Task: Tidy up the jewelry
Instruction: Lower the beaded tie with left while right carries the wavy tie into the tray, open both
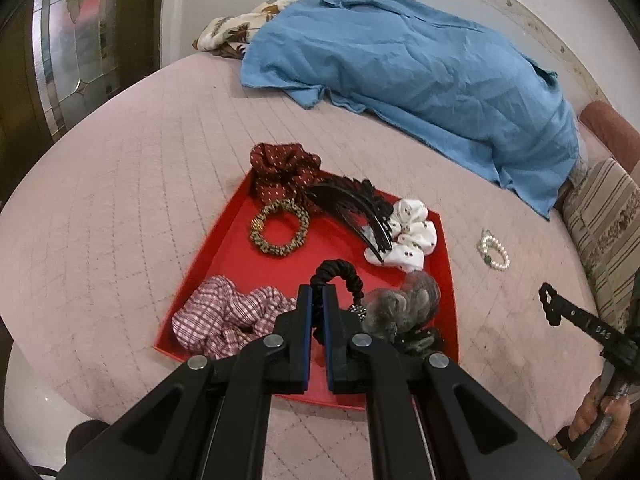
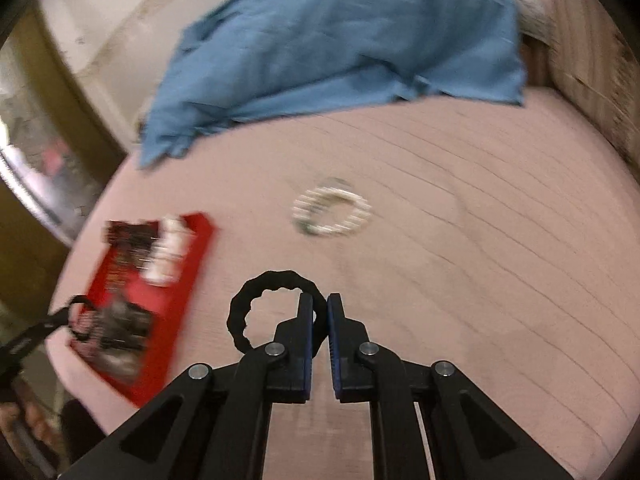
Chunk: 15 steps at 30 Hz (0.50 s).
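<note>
My left gripper [image 1: 318, 292] is shut on a black braided hair tie [image 1: 340, 270], held over the near part of the red tray [image 1: 240, 256]. The tray holds several scrunchies, a gold beaded tie [image 1: 280, 228] and a black claw clip [image 1: 356, 208]. In the blurred right wrist view, my right gripper [image 2: 320, 300] is shut on the rim of a thin black wavy ring [image 2: 240, 312] above the pink bedspread. The red tray [image 2: 192, 256] lies to its left. A pearl bracelet [image 2: 332, 212] lies on the bedspread beyond the right gripper, right of the tray [image 1: 495, 249].
A crumpled blue cloth [image 1: 420, 64] covers the far side of the pink quilted bed. A striped cushion [image 1: 604, 220] borders the right edge. A person's hand [image 1: 600, 420] holds the right gripper's handle. A glass-panelled door [image 1: 68, 52] stands far left.
</note>
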Each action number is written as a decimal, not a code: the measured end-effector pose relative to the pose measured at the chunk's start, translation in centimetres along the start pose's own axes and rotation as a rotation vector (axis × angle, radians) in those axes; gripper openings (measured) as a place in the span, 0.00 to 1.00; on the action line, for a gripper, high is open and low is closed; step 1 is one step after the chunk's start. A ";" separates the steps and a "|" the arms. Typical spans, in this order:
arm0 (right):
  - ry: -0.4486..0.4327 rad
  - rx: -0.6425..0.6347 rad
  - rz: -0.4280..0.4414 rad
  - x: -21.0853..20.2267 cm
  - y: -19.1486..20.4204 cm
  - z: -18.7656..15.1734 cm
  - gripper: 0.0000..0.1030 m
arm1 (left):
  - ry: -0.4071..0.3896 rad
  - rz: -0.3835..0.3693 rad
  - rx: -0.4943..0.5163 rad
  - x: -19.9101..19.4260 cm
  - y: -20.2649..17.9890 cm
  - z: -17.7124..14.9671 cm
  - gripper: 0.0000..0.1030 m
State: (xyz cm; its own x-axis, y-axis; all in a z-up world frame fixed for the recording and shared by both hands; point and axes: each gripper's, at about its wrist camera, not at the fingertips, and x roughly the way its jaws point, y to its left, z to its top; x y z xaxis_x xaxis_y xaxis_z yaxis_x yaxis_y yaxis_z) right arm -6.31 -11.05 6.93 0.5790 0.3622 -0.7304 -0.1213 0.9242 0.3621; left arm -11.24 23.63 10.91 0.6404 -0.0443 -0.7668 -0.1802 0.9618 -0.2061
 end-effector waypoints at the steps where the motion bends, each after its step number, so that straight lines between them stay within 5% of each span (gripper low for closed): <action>1: -0.002 -0.015 0.021 0.0 1.1 0.3 0.08 | -0.003 0.003 -0.002 0.1 0.1 0.2 0.05; 9: 0.055 -0.134 0.216 2.6 11.8 2.2 0.08 | 0.022 0.013 0.001 2.0 0.7 0.6 0.05; 15: 0.120 -0.218 0.231 7.1 17.3 2.1 0.08 | 0.040 0.022 -0.012 3.6 1.6 0.9 0.05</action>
State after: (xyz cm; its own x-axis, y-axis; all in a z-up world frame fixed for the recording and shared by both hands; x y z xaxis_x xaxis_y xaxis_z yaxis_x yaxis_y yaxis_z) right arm -2.62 7.24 9.18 0.4189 0.5644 -0.7113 -0.4148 0.8158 0.4031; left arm -8.55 25.27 8.40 0.6057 -0.0345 -0.7949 -0.2032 0.9592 -0.1965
